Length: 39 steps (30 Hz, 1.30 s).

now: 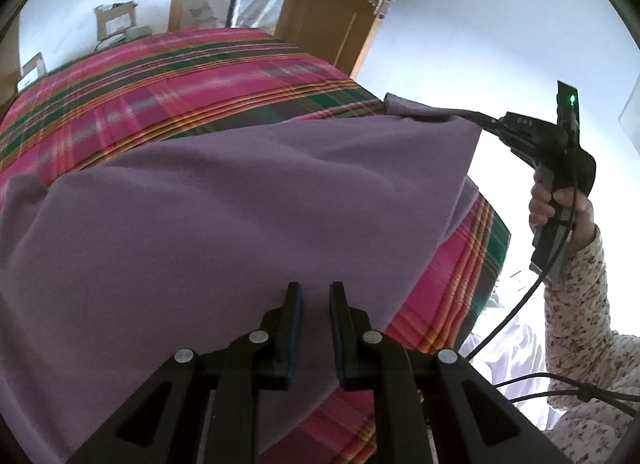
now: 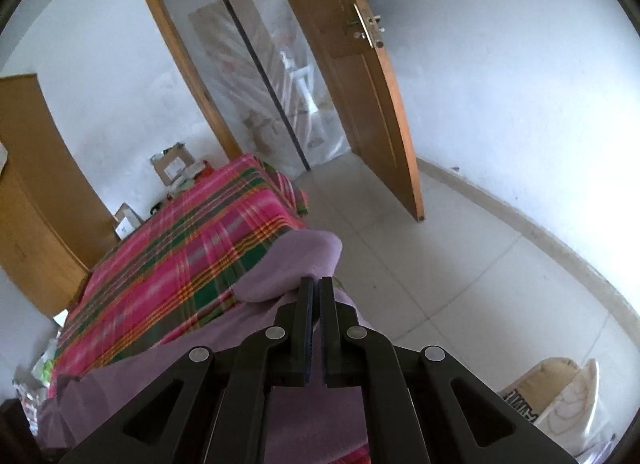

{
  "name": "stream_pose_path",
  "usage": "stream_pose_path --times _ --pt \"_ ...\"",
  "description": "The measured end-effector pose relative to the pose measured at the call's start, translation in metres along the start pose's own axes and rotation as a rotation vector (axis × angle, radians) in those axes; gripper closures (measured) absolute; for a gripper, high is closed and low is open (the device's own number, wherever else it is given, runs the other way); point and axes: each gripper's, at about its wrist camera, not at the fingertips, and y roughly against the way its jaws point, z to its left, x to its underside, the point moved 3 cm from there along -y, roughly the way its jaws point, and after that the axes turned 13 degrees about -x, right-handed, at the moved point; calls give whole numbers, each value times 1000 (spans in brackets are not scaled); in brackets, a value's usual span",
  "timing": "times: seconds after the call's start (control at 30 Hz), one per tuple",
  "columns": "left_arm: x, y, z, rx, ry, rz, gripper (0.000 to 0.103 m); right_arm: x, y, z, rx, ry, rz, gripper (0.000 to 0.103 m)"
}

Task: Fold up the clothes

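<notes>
The purple garment runs off the left and bottom edges of the left wrist view, so its full shape cannot be made out. It covers much of the plaid bedspread, whose far stripes are smeared by blur. The person's floral sleeve is cut off at the right edge. In the right wrist view, the closed right gripper hides the cloth pinched between its fingers, and a cardboard box is cropped by the lens rim, its lettering unreadable.
</notes>
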Motion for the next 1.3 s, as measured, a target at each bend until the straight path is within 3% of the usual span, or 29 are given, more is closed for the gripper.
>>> stream_pose_path --times 0.07,0.23,0.37,0.57,0.67,0.7,0.73,0.93,1.17,1.3 --pt "-1 0 -10 6 -34 -3 78 1 6 1 -5 -2 -12 100" --pt "-2 -4 -20 17 -60 9 77 7 17 -11 50 -6 -46 101" --pt "-2 -7 -19 21 -53 22 77 17 15 -31 61 -59 -20 101" --pt "-3 -11 -18 21 -46 30 77 20 4 -28 -12 -30 15 97" --pt "-4 -12 -19 19 -50 28 77 20 -4 -14 -34 55 39 85" --pt "-5 -12 -19 16 -51 27 76 19 -9 -9 -22 104 58 74" --pt "-6 -13 -20 14 -54 25 75 19 -15 -3 -13 152 78 70" --pt "-14 -18 -35 -15 -109 24 71 26 -47 25 37 417 190 70" --pt "-15 -24 -64 -67 -236 27 71 32 -78 25 102 536 302 70" --pt "-19 -25 -64 -57 -216 39 71 33 -85 23 128 565 323 70"
